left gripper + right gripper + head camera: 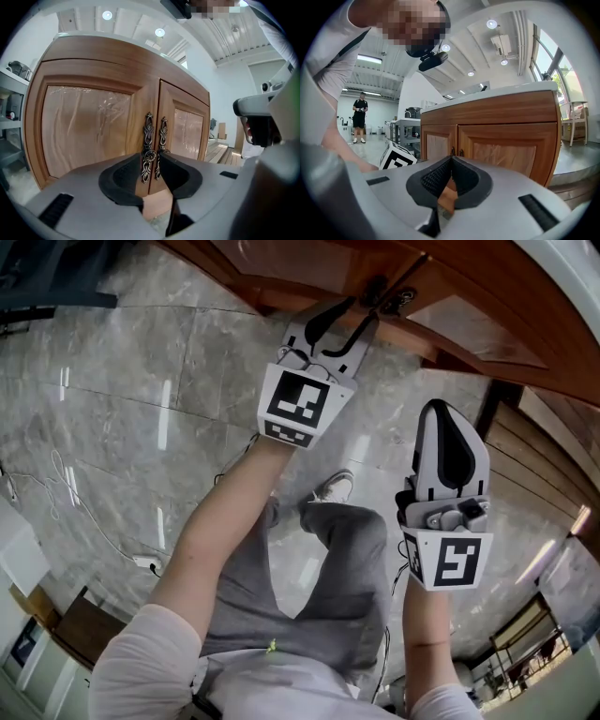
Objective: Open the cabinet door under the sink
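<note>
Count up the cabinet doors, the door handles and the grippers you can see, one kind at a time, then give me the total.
Cabinet doors: 2
Door handles: 2
Grippers: 2
Total: 6

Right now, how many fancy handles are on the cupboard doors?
2. The left handle is on the left door's inner edge, the right handle beside it on the right door.

Left tongs, right tongs: light grey shells, black textured pads. Marker cubes: white, black square pattern. Cabinet doors ahead of left tongs: mid-brown wood, paler glossy panels. Handles just ahead of left tongs' tips: dark bronze, ornate scrollwork. Floor below both tongs: grey marbled tile. Trousers: grey.
</note>
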